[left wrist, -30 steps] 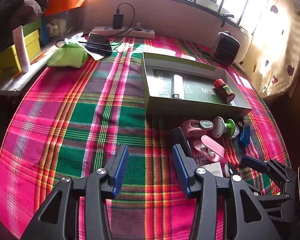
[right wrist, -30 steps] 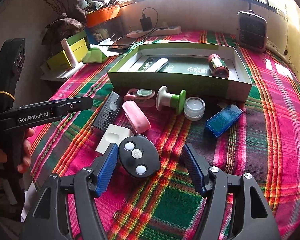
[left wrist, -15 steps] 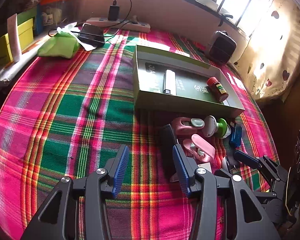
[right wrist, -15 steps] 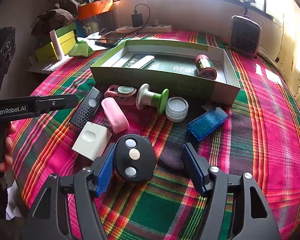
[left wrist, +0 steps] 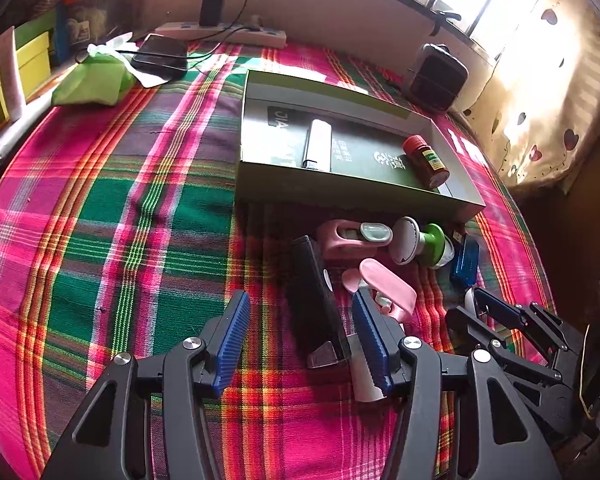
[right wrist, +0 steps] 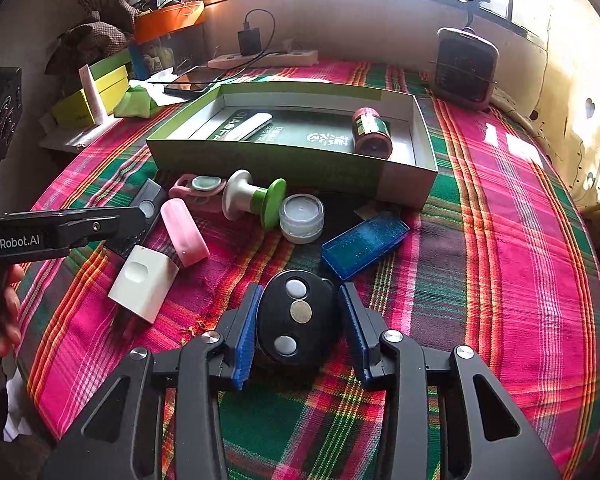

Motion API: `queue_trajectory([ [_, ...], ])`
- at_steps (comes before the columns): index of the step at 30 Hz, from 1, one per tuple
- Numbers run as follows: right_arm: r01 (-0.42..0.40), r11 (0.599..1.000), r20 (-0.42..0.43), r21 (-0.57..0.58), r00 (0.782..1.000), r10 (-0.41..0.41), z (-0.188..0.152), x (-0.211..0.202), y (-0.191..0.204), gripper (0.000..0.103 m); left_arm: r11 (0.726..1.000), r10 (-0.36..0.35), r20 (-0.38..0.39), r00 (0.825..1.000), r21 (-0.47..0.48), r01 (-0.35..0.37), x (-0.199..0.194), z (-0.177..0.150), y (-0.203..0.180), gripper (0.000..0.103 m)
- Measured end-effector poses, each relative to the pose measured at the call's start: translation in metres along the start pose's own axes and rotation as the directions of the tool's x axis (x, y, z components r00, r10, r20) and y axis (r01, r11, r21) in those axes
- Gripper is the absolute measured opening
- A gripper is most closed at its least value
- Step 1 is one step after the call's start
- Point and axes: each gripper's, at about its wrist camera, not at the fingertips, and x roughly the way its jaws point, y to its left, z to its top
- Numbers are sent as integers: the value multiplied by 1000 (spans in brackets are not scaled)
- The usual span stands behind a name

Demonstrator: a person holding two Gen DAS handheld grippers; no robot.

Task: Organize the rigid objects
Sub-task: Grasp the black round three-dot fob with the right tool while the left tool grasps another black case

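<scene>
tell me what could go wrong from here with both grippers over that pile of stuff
1. The right gripper has just been closing on the rounded black remote; it may squirt out.
2. The left gripper, jaws just opening around the long black remote, crowds the pink case and white block and may knock them.

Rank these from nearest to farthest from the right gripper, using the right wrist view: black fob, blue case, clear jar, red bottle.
1. Black fob, between the right gripper's jaws, which have just been closing.
2. Blue case, just ahead, slightly right.
3. Clear jar, farther ahead, beside the green box.
4. Red bottle, lying inside the box, farthest.
</scene>
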Motion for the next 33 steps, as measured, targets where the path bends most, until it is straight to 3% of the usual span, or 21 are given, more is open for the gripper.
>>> queue_trajectory([
  [12,-1,999,3,33,1000,1,0,-1,-18,41,994,94,20,995,47,-95,8,4,-10,53],
  [19,-5,999,3,31,1000,5,2,0,-18,41,974,184,51,982,122,-189,11,0,-14,49],
  [29,-5,999,3,32,1000,5,2,0,-18,41,968,211,81,974,119,-219,7,-2,-5,24],
  [33,-3,1000,3,30,1000,3,2,0,-18,41,970,204,88,975,114,-213,7,-2,-4,23],
])
